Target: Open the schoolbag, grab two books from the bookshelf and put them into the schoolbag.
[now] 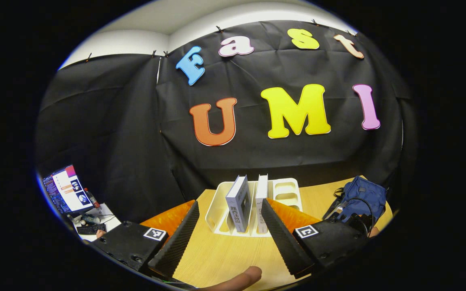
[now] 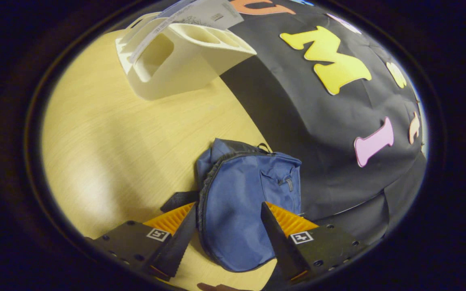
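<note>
A white bookshelf rack [image 1: 285,190] stands on the wooden table [image 1: 225,254] with two upright books in it, a grey one [image 1: 239,202] and a white one [image 1: 261,202]. My left gripper [image 1: 229,204] is open, short of the rack, its fingers framing both books without touching them. The blue schoolbag [image 1: 364,196] lies at the table's right end. In the right gripper view the schoolbag [image 2: 245,202] lies flat with its zip line along the left edge. My right gripper [image 2: 228,206] is open just above the schoolbag, one finger on either side. The rack [image 2: 176,64] stands farther back.
A monitor [image 1: 65,192] and a keyboard [image 1: 89,229] sit on a desk off to the left. A person's fingertip [image 1: 241,278] shows at the bottom edge. The black cloth wall [image 2: 318,121] runs close behind the table and the bag.
</note>
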Motion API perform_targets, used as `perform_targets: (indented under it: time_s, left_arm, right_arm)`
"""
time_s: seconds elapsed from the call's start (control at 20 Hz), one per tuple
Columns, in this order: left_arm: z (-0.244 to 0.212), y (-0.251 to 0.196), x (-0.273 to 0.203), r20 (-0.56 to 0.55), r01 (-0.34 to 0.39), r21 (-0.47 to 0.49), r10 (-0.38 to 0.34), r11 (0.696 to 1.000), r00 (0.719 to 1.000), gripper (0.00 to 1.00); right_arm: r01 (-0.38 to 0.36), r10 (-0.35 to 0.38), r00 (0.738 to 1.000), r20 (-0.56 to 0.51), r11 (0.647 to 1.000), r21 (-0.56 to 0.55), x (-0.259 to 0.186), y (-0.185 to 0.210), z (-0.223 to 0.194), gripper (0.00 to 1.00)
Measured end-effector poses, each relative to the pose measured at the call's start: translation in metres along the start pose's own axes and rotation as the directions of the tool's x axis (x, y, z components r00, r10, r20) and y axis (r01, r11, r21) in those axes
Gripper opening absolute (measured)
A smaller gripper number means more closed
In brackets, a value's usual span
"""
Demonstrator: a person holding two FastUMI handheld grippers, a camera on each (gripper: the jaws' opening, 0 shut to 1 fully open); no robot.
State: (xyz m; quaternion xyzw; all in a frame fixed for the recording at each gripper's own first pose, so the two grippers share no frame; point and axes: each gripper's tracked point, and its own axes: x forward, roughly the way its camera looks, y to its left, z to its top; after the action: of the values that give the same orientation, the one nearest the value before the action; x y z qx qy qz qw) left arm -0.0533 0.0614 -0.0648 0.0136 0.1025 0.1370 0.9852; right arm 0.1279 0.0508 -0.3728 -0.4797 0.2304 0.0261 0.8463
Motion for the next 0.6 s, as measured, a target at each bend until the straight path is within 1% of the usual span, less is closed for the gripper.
perform_targets:
  time_s: [0.05, 0.15, 0.2, 0.25, 0.3, 0.35, 0.4, 0.45, 0.55, 0.6]
  left_arm:
    - [0.001, 0.0, 0.0, 0.002, 0.0, 0.002, 0.0, 1.0, 1.0, 0.99]
    - [0.003, 0.001, 0.0, 0.009, 0.001, 0.005, -0.001, 1.0, 1.0, 0.99]
    - [0.005, 0.0, 0.001, 0.011, 0.003, 0.006, -0.003, 1.0, 1.0, 0.99]
    - [0.005, -0.001, 0.002, 0.01, 0.005, 0.005, -0.005, 1.0, 1.0, 0.99]
    - [0.005, -0.002, 0.003, 0.008, 0.008, 0.003, -0.008, 1.0, 1.0, 0.99]
    - [0.004, -0.004, 0.003, 0.007, 0.012, 0.001, -0.012, 1.0, 1.0, 0.99]
    - [0.006, -0.003, 0.003, 0.009, 0.013, 0.002, -0.013, 1.0, 1.0, 0.99]
    - [0.006, -0.003, 0.003, 0.011, 0.013, 0.005, -0.013, 1.0, 1.0, 0.99]
    - [0.008, -0.002, 0.003, 0.015, 0.012, 0.01, -0.012, 1.0, 1.0, 0.99]
    - [0.009, -0.002, 0.005, 0.016, 0.015, 0.007, -0.015, 1.0, 1.0, 0.99]
  right_arm:
    - [-0.016, 0.017, 1.0, -0.019, 1.0, 0.004, 0.003, 0.004, -0.002, 0.96]
    - [-0.053, 0.055, 0.997, -0.047, 0.998, 0.038, 0.004, 0.011, -0.003, 0.83]
    - [-0.06, 0.062, 0.997, -0.046, 0.997, 0.047, 0.003, 0.012, -0.002, 0.7]
    - [-0.051, 0.053, 0.998, -0.046, 0.998, 0.045, 0.004, 0.011, -0.001, 0.63]
    - [-0.073, 0.075, 0.996, -0.05, 0.996, 0.044, 0.004, 0.016, -0.001, 0.42]
    - [-0.107, 0.11, 0.992, -0.07, 0.993, 0.041, 0.007, 0.024, -0.005, 0.37]
    - [-0.131, 0.135, 0.987, -0.086, 0.99, 0.044, 0.005, 0.028, -0.007, 0.13]
    - [-0.146, 0.151, 0.985, -0.086, 0.988, 0.054, 0.008, 0.029, -0.006, 0.1]
    - [-0.184, 0.194, 0.976, -0.098, 0.978, 0.097, 0.006, 0.031, -0.005, 0.1]
    - [-0.216, 0.229, 0.967, -0.113, 0.969, 0.123, 0.004, 0.034, -0.007, 0.02]
